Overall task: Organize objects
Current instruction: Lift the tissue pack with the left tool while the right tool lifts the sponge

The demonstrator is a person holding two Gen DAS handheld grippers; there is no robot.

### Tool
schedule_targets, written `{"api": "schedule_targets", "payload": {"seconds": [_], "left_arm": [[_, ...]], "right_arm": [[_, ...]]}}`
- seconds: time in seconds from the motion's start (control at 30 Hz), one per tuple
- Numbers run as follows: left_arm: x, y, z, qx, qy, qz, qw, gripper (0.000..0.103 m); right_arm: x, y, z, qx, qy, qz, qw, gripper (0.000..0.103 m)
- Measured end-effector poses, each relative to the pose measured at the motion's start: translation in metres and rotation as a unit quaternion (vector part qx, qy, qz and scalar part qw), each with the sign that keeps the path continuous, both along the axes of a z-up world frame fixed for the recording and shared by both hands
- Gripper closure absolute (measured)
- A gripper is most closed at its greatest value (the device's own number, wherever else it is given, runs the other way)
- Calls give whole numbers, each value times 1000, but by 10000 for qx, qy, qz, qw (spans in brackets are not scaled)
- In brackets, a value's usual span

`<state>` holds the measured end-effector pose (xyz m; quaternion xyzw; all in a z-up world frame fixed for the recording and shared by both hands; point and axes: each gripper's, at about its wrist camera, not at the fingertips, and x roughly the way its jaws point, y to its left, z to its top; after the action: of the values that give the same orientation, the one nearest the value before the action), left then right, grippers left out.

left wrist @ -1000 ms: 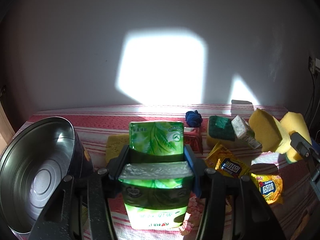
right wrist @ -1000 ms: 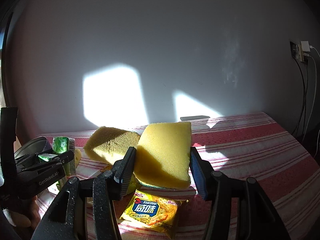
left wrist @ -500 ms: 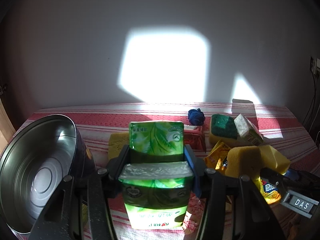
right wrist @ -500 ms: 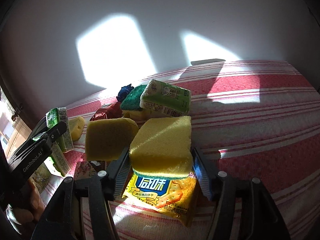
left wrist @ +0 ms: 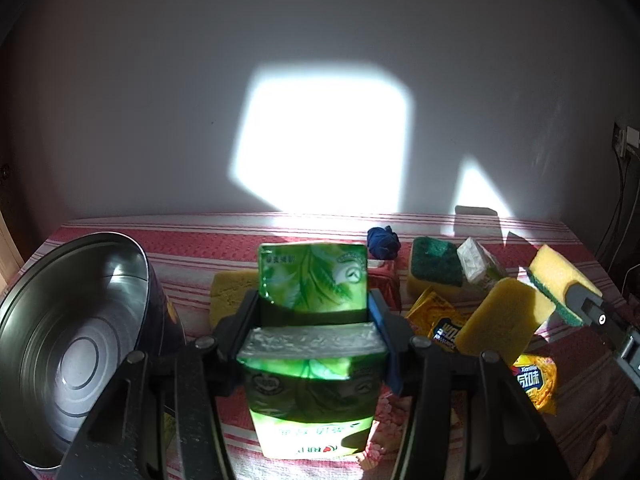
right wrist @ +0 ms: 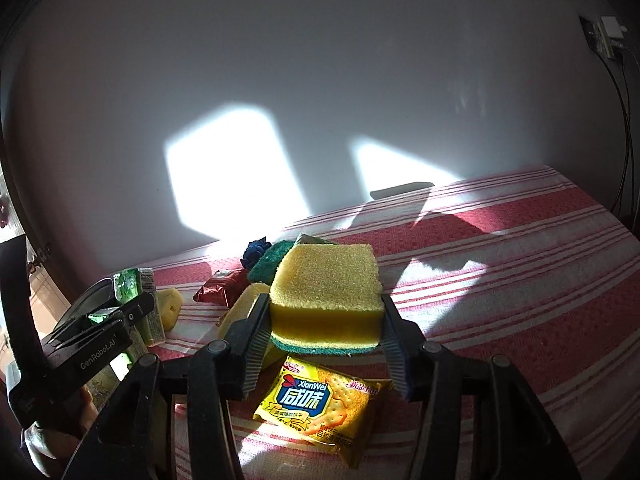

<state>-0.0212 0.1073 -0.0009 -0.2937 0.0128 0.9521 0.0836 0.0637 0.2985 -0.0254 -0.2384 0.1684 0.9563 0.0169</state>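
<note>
My left gripper (left wrist: 314, 316) is shut on a green tissue pack (left wrist: 312, 280) and holds it upright over the red striped cloth (left wrist: 200, 248). A steel bowl (left wrist: 68, 320) stands tilted at its left. My right gripper (right wrist: 324, 320) is shut on a yellow sponge with a green scrub side (right wrist: 324, 296), lifted above a yellow cracker packet (right wrist: 320, 404). That sponge (left wrist: 560, 280) and the right gripper (left wrist: 588, 312) show at the right of the left wrist view. The left gripper (right wrist: 108, 316) shows at the left of the right wrist view.
On the cloth lie another yellow sponge (left wrist: 500, 324), a green-topped sponge (left wrist: 436, 268), a small tissue pack (left wrist: 478, 260), a blue cloth ball (left wrist: 383, 242), a red wrapper (right wrist: 220, 290), yellow snack packets (left wrist: 440, 320) and a sponge (left wrist: 232, 292) behind the tissue pack.
My right gripper dipped to the pile, then rose again with the sponge, now green side down. The left gripper with the tissue pack has stayed put.
</note>
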Motion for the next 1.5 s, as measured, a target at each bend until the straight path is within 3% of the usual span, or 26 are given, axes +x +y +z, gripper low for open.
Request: {"api": "schedule_targets", "payload": {"seconds": [0.1,0.2,0.4,0.47,0.5,0.7,0.83,1.1,1.5], "left_arm": [[-1,-2,0,112,-35,-57,9999,51],[-2,-3,0,120,-55,-47,9999,51],[2,-1,1,92,1,-90,9999,51],[4,-1,3,121,22,-97,9999,51],[4,-2,3,141,40,-100,9998,51],[13,-7,16,486,218,-496,9973,51],[25,-15,22,591,373,-719,9950,51],[44,-34,26,175,535,-357,9978,51],[65,-110,45,-129,891,459,9949,51]], "right_arm": [[4,7,3,-336,237,103,9991,49],[-2,17,-4,-1058,252,418,9932,49],[-10,42,-21,-2709,305,1088,9560,48],[-10,46,-26,-3092,382,1191,9427,48],[-9,48,-26,-3120,396,1139,9424,48],[-1,37,-10,-2055,369,521,9766,48],[16,11,6,-780,585,11,9952,48],[33,-37,22,7,968,-328,9948,48],[26,-132,34,255,1309,261,9907,48]]}}
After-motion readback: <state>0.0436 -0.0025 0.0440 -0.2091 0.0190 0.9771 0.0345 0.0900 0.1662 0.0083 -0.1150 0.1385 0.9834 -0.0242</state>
